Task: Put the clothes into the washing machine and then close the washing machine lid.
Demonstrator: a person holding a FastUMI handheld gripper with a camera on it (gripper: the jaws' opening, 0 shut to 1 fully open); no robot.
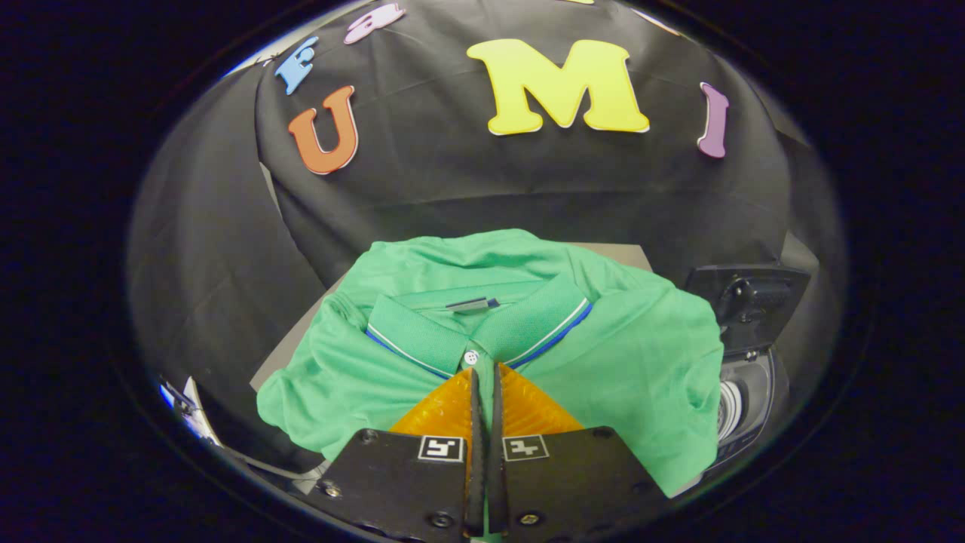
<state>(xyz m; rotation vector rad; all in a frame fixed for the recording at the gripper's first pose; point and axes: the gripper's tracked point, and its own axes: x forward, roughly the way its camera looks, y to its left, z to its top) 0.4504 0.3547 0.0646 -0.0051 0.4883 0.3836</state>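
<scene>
Your claw [486, 373] is nearly closed, pinching the green shirt [618, 354] just below its collar button; the shirt lies bunched on the grey table [290, 351], not yet loaded; the washer [742, 400] waits at three o'clock, lid [746, 302] up; loading and closing remain; black cloth walls behind.

A grey table top [290, 343] is seen at centre-left, backed by a black cloth wall [422, 181] across the upper frame.
</scene>
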